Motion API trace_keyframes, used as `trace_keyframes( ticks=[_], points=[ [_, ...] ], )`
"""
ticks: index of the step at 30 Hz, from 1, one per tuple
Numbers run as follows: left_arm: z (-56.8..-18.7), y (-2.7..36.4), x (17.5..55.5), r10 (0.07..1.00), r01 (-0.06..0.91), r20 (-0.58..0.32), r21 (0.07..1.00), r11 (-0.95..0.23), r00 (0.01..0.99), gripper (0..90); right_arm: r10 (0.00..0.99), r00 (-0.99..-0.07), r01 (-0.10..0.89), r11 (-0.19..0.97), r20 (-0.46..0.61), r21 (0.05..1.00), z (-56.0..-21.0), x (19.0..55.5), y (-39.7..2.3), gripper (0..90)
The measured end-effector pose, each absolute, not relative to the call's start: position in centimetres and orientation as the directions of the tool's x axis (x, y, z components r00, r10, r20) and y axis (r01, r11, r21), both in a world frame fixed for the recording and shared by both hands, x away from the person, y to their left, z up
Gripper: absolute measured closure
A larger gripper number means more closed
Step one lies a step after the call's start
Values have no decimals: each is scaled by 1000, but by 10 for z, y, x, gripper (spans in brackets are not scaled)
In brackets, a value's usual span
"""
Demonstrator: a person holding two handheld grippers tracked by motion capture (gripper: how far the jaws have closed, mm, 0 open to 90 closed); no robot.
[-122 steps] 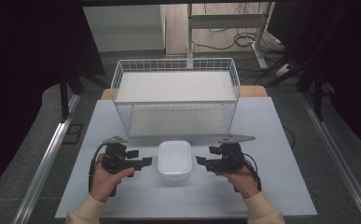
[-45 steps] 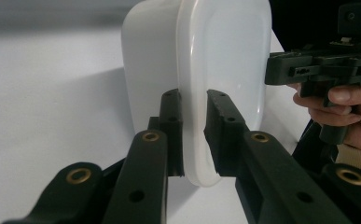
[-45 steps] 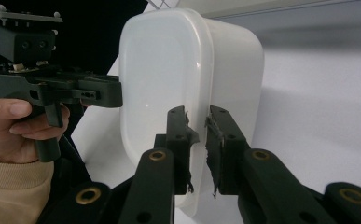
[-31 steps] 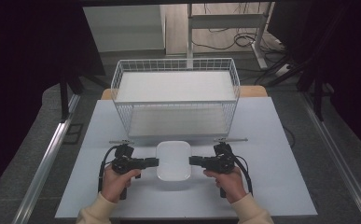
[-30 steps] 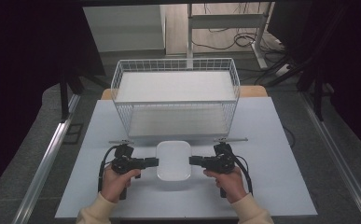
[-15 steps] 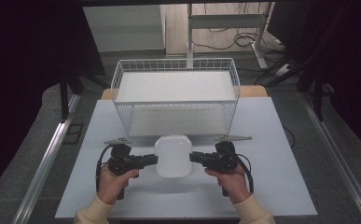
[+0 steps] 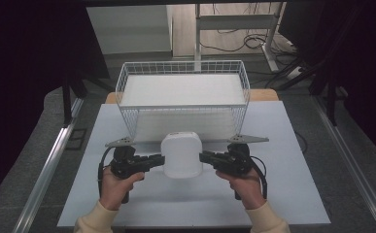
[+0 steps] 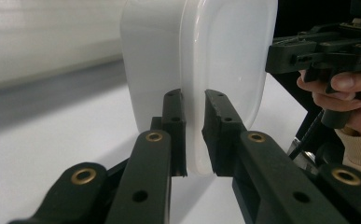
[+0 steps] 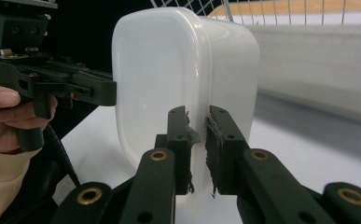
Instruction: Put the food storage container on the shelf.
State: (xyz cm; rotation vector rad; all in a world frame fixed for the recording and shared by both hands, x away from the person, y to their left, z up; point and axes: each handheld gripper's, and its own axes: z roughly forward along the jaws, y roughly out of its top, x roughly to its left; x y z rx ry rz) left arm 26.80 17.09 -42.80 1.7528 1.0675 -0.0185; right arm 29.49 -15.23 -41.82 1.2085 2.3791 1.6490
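Observation:
A white plastic container [image 7: 181, 154] with rounded corners hangs tilted above the white table, its bottom turned toward the wire basket. My left gripper [image 7: 159, 159] is shut on its left rim, and my right gripper [image 7: 204, 157] is shut on its right rim. In the left gripper view the two black pads pinch the thin rim of the container [image 8: 201, 70], with the other gripper [image 8: 318, 49] and a hand behind it. In the right gripper view the pads clamp the container [image 9: 183, 70] rim the same way, with the left gripper [image 9: 57, 84] beyond it.
A white wire basket [image 7: 127, 80] stands at the back middle of the table [image 7: 297, 194], just behind the lifted container. Metal rails run along both sides of the table. Dark space and cables lie beyond the far edge.
Both grippers have risen with the container between them. It has left the table and tipped up, so its top end now overlaps the basket's front wall.

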Motion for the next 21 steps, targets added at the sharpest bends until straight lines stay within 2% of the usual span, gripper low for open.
trace_keyframes(
  ticks=[7,21],
  points=[
    [-408,170,275,638,621,-442,781,-73,631,796,592,-729,523,160,342,837,-395,296,-153,801],
    [-373,170,284,653,567,-385,820,-82,652,795,571,-758,468,140,315,873,-367,309,-154,801]
  ],
)
